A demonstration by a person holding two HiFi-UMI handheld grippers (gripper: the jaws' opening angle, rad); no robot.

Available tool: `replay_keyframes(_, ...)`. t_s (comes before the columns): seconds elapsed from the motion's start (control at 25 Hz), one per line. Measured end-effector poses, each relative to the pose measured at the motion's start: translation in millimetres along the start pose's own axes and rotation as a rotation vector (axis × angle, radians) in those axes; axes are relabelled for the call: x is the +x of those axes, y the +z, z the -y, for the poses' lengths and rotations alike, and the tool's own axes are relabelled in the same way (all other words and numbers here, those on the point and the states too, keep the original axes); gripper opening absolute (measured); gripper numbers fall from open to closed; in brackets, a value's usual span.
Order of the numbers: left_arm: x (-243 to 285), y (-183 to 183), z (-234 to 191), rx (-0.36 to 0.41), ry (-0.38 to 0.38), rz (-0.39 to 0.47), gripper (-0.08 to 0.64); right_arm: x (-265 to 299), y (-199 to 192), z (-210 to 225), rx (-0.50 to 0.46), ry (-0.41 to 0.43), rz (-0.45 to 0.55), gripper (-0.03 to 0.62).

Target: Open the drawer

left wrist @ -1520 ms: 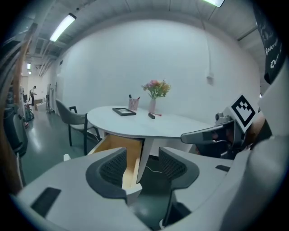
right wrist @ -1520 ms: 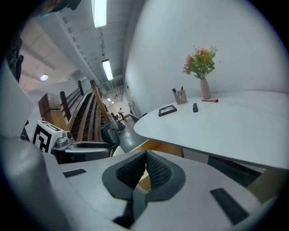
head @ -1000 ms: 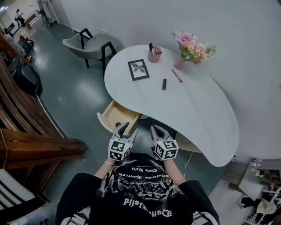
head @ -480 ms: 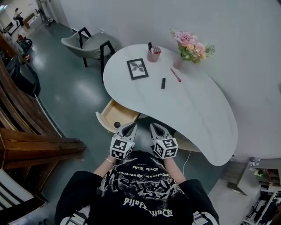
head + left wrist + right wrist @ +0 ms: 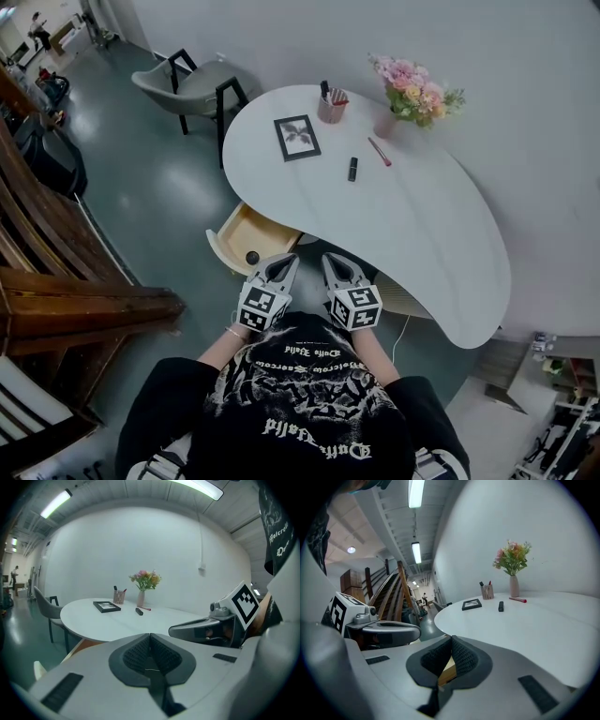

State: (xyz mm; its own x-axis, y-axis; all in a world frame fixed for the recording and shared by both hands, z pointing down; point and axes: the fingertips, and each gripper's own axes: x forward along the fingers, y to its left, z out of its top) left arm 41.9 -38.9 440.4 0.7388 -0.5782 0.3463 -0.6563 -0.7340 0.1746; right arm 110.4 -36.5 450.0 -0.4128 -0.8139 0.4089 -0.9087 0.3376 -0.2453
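Smooth white kidney-shaped table [image 5: 422, 225] carries a cup [image 5: 330, 108] of pens and a vase [image 5: 384, 123] of flowers. Below its near edge the pale wooden drawer [image 5: 242, 236] stands pulled out, with a small dark round thing [image 5: 251, 257] inside. The left gripper [image 5: 282, 266], apart a second ago, has closed empty. The right gripper [image 5: 338, 268] is closed too.

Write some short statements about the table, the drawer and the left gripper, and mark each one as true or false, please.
1. The drawer under the table is open. True.
2. The picture frame stands upright. False: it lies flat on the table.
3. The left gripper is shut, with nothing between its jaws. True.
4. The flower vase is on the floor. False: it stands on the table, near the wall.
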Motion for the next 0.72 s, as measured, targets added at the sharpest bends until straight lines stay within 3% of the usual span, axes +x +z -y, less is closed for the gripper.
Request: replay_keyframes(0.72, 8.1, 4.5, -15.4, -0.027, 0.02, 0.001, 0.025, 12.2, -8.9, 1.9, -0.113, -0.002, -0.088, 0.026)
